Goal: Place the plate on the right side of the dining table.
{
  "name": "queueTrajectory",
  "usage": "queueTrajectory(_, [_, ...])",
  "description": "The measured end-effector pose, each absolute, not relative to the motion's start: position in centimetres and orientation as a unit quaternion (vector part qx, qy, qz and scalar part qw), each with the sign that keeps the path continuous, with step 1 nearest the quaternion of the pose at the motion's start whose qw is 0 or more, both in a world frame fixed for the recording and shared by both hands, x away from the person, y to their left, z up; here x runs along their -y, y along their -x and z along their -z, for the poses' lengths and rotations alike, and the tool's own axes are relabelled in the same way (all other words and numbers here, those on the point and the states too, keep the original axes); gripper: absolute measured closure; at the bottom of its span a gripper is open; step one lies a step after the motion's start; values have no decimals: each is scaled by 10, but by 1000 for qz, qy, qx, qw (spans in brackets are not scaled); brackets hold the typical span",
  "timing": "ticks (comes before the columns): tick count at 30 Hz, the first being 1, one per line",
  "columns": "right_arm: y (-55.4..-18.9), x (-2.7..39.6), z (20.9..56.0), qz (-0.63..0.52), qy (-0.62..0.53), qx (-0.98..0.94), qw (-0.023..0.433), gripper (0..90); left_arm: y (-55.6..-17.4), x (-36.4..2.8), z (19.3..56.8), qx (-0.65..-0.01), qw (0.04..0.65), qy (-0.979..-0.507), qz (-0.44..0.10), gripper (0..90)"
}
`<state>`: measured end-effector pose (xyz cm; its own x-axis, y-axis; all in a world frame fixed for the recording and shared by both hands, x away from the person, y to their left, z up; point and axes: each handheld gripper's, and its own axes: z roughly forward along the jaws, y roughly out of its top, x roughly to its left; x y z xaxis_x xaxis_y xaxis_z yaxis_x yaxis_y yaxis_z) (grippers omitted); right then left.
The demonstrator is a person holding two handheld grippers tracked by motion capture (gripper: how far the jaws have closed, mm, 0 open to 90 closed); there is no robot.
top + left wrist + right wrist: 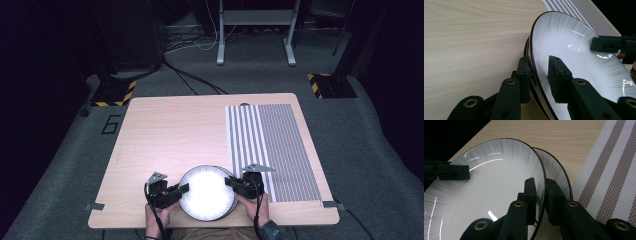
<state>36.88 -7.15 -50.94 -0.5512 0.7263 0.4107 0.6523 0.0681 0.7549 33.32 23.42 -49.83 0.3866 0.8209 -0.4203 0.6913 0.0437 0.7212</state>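
- Work in hand: lifting the top white round plate with a thin dark-brown rim [207, 192] off a stack at the near edge of the table, one gripper on each side.
- Left gripper [184, 189]: jaws straddle the plate's left rim, one pad under it and one over the white face. In the left gripper view the upper pad [557, 75] seems to stand slightly off the glaze, so I cannot say for certain the clamp is firm, though the jaws are drawn close.
- Right gripper [229, 182]: jaws pressed together on the right rim, which is pinched thin between the pads [531, 195] in the right gripper view.
- A second white plate [557, 167] of the same kind lies under the top one; its rim peeks out behind it. The top plate looks tipped up from it on that side.
- Progress, as I judge it: both grips placed; the lift and the setting-down are not yet done. No plate lies anywhere else.
- Likely destination: the grey-and-white striped woven placemat [272, 150], bare, on the right half of the table, its corner just beside the right gripper.
- Surface: light wood-grain tabletop [170, 135], otherwise uncluttered.
- Room: dark; grey carpet, black cables trailing across it, yellow-black hazard-taped stand feet [116, 94], a white metal frame [255, 30] at the back.
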Motion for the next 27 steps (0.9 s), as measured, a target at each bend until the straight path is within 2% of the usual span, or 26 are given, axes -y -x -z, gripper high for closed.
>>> queueTrajectory(27, [-361, 85, 482, -526, -460, -712, 76, 853, -337, -226, 476, -523, 496, -687, -94, 783])
